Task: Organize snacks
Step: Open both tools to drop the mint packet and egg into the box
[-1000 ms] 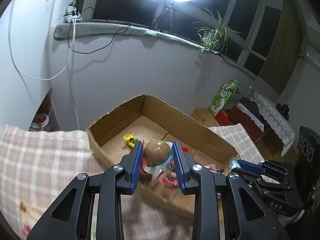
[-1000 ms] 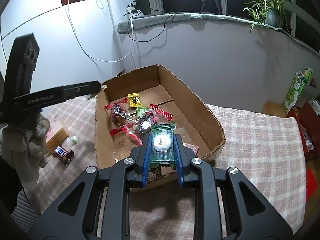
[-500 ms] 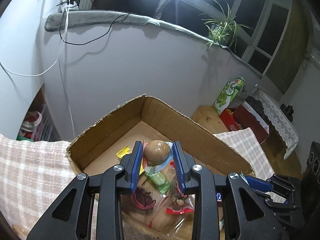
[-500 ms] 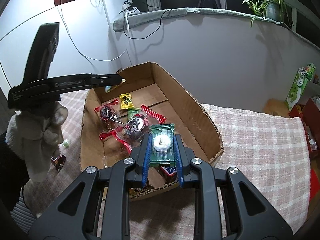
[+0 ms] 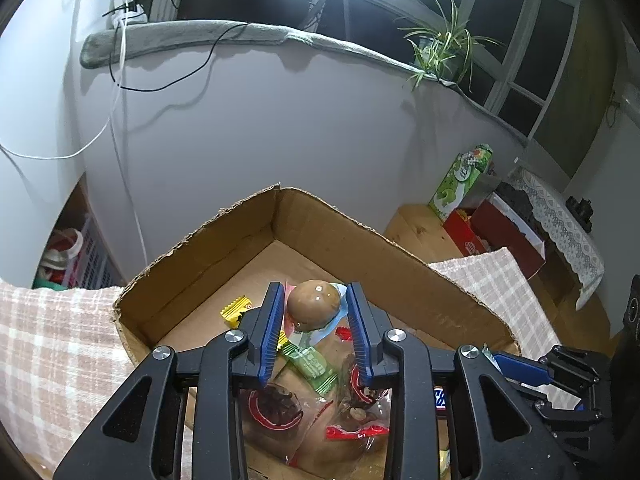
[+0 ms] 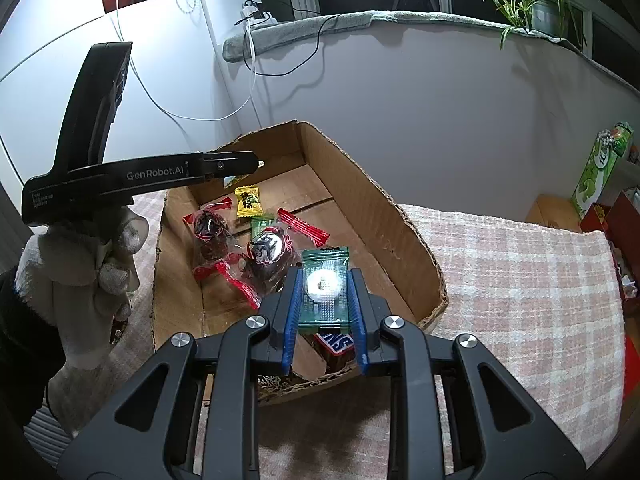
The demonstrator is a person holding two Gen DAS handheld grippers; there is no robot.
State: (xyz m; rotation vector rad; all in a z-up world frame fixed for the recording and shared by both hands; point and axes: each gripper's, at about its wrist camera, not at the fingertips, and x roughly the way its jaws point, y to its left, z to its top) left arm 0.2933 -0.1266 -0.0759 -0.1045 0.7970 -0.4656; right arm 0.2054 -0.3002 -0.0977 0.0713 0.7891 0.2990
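An open cardboard box (image 5: 360, 256) sits on a checked cloth and holds several wrapped snacks. My left gripper (image 5: 314, 292) is shut on a packaged brown egg (image 5: 314, 310) and hangs over the box's inside, above a green candy (image 5: 312, 364) and a yellow candy (image 5: 236, 310). My right gripper (image 6: 327, 274) is shut on a green packet (image 6: 325, 296) with a white round piece, held above the box's (image 6: 360, 200) near end. A Snickers bar (image 6: 336, 342) lies under it. In the right wrist view the left gripper (image 6: 256, 164) reaches in from the left over the far corner.
A gloved hand (image 6: 76, 272) carries the left gripper. The checked cloth (image 6: 520, 280) spreads to the right of the box. A green carton (image 6: 600, 168) and red boxes stand on a low wooden stand beyond it. A white wall rises close behind the box.
My left gripper has travelled with the egg from the box's near edge to over its inside. The right gripper has held almost still with the green packet.
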